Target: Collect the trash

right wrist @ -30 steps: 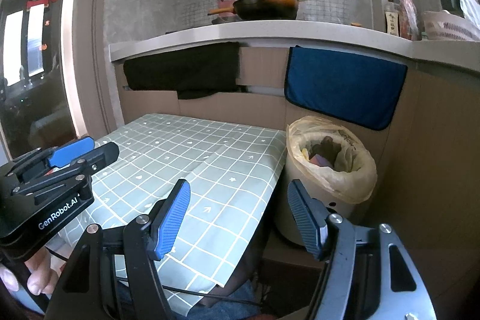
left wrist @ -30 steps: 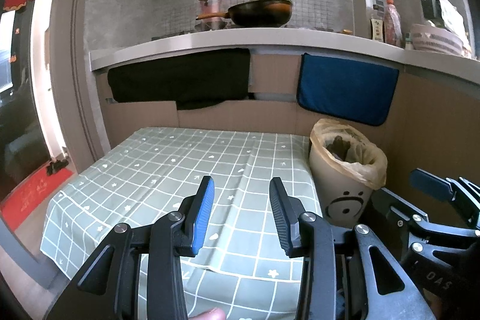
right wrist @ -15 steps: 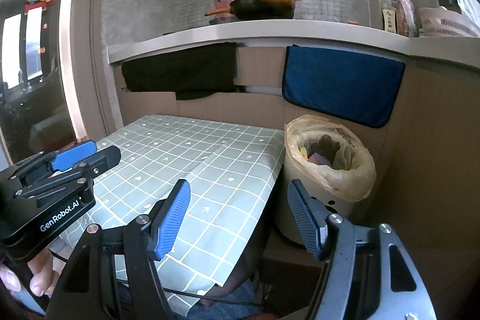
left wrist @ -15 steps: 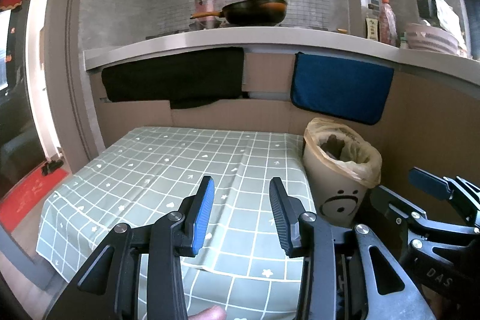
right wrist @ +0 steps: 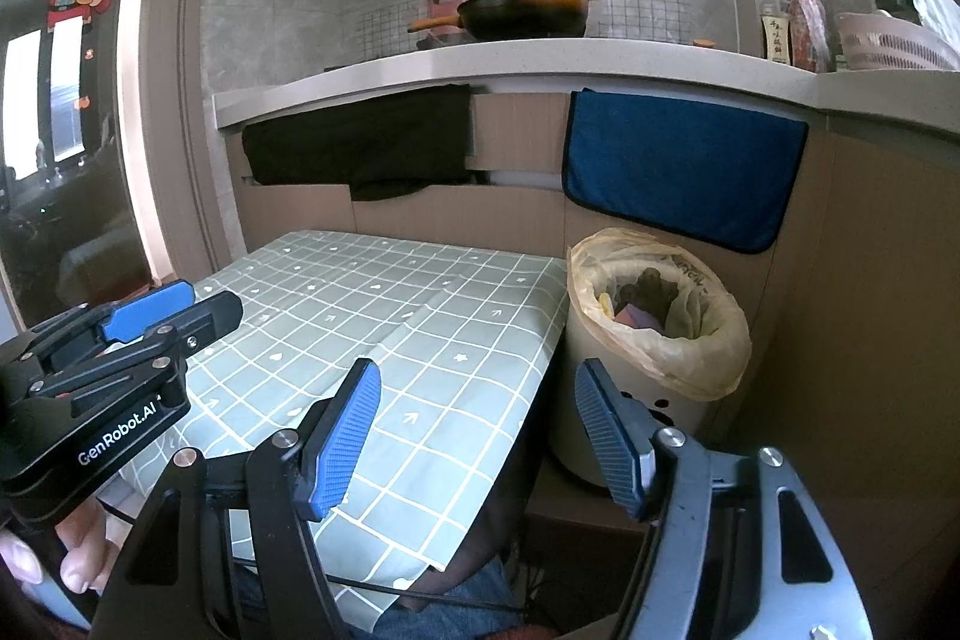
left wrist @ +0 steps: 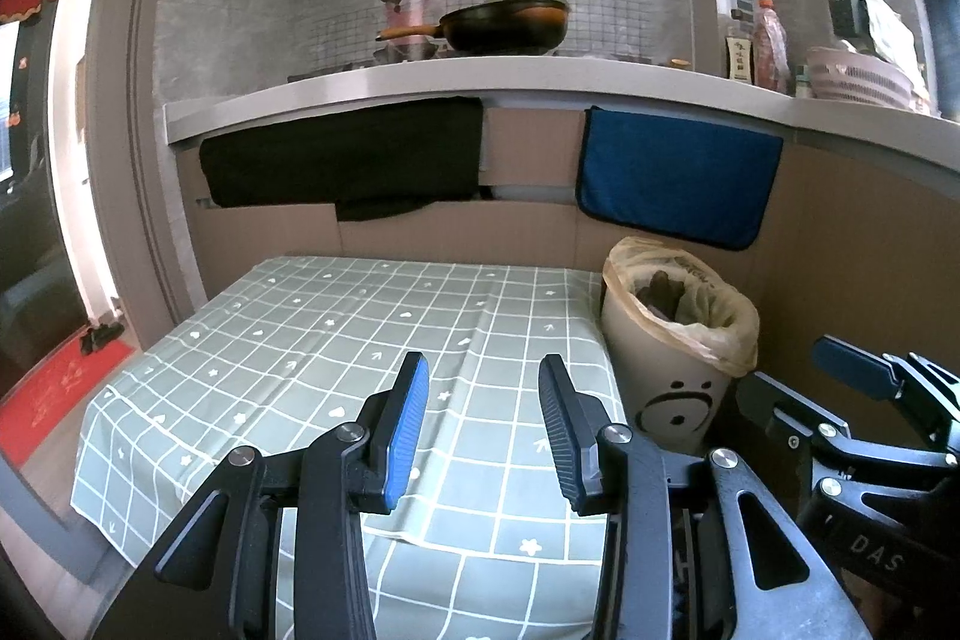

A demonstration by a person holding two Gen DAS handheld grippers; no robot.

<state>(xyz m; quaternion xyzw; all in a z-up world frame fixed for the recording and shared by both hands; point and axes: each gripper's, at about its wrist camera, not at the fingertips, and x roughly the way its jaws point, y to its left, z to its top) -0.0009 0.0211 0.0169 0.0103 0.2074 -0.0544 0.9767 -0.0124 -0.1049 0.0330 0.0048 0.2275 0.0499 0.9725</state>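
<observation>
A cream trash bin (left wrist: 672, 376) with a yellowish bag liner and a drawn face stands to the right of the table; it also shows in the right wrist view (right wrist: 654, 340), holding several pieces of trash. My left gripper (left wrist: 483, 394) is open and empty above the near part of the green checked tablecloth (left wrist: 336, 340). My right gripper (right wrist: 477, 400) is open and empty, held over the table's right edge, left of the bin. Each gripper shows in the other's view: the right one (left wrist: 864, 400) and the left one (right wrist: 144, 310).
The tablecloth (right wrist: 420, 316) has nothing lying on it. Behind the table is a wooden counter front with a black cloth (left wrist: 348, 160) and a blue cloth (left wrist: 678, 184) hanging. A pan (left wrist: 504, 25), bottles and a basket (left wrist: 858, 76) stand on the counter above.
Both views have shifted slightly: the table and bin sit a little lower and farther than one second ago. Both grippers stay open and empty.
</observation>
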